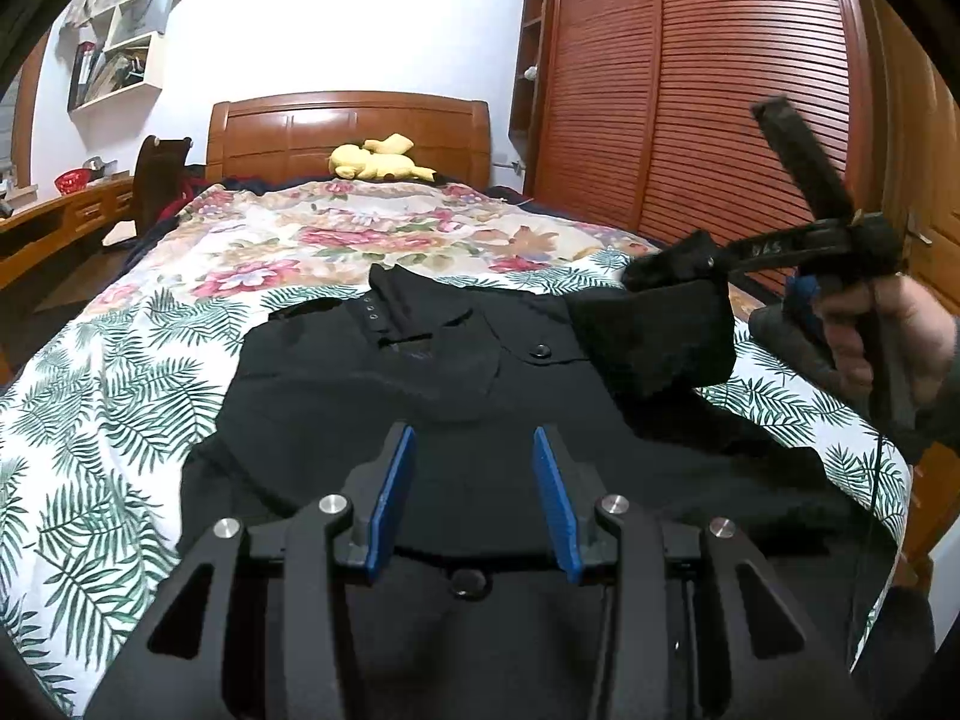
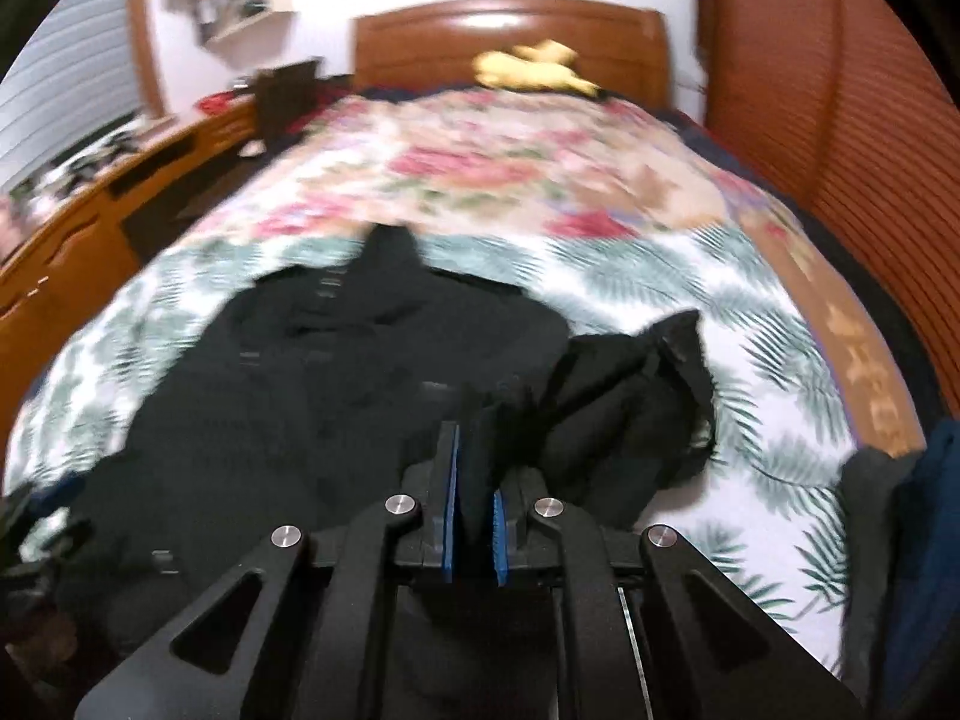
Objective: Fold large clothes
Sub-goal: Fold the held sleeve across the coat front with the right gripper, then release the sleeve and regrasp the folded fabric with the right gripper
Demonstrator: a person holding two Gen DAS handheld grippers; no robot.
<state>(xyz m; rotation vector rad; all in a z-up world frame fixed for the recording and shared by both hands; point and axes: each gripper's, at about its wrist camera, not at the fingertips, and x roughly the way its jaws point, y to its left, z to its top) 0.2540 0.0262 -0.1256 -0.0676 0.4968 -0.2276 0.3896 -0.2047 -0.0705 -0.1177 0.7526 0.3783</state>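
A black jacket (image 1: 390,396) lies spread on the bed, collar toward the headboard, with snap buttons showing. My left gripper (image 1: 474,438) hovers over its lower half; its blue pads (image 1: 393,492) stand apart with nothing between them. At the right of the left wrist view, a hand (image 1: 870,324) holds my right gripper (image 1: 690,258), which is shut on the jacket's sleeve (image 1: 660,336) and lifts it off the quilt. The right wrist view is blurred. There the right gripper (image 2: 477,456) has black cloth pinched between its pads, and the sleeve (image 2: 630,408) bunches just beyond them, beside the jacket body (image 2: 270,408).
The bed carries a leaf-and-flower quilt (image 1: 120,372), with a yellow plush toy (image 1: 378,162) by the wooden headboard. A slatted wardrobe (image 1: 690,90) runs along the right side and a wooden desk (image 1: 60,228) along the left. More dark clothes (image 2: 900,540) lie at the bed's right edge.
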